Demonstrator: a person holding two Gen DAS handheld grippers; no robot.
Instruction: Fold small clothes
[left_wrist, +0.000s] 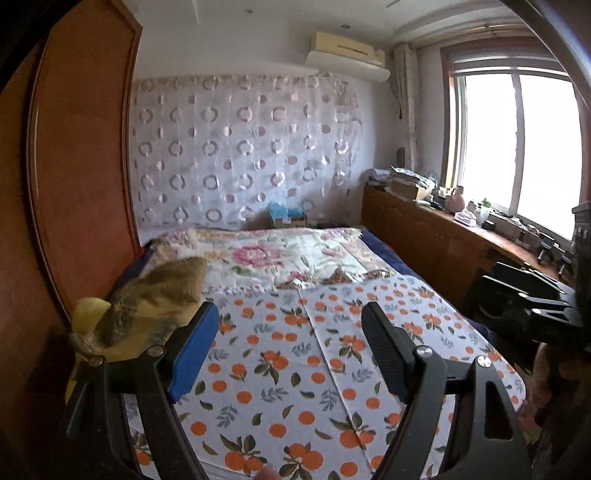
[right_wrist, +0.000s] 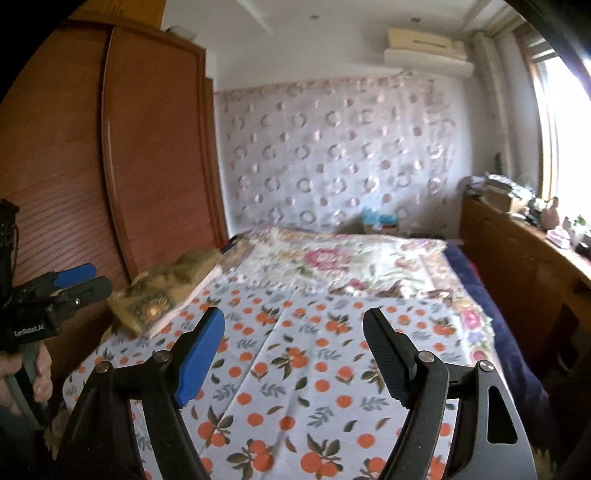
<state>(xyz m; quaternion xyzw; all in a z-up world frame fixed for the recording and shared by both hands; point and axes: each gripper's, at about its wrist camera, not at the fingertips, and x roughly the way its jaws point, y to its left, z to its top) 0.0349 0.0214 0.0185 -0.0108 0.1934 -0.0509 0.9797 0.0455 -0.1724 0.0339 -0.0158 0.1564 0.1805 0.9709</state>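
Counting here: two grippers, left gripper (left_wrist: 290, 325) and right gripper (right_wrist: 293, 330), both released with nothing between the jaws, plus one stack of folded clothes (right_wrist: 168, 293) sitting at the bed's (right_wrist: 295, 369) left edge by the wardrobe (right_wrist: 155, 147).

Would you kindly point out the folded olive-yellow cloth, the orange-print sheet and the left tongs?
folded olive-yellow cloth (right_wrist: 166, 291), right wrist view, its top face.
orange-print sheet (left_wrist: 280, 369), left wrist view, bare middle.
left tongs (left_wrist: 288, 325), left wrist view, midway between fingertips.

Home bedroom: bed (left_wrist: 288, 258) under floral quilt and orange-print cloth (left_wrist: 295, 369), wooden wardrobe (right_wrist: 147, 147), wall air conditioner (left_wrist: 347, 50), cluttered window-side wooden counter (left_wrist: 424, 221), patterned wall drape (left_wrist: 240, 147).
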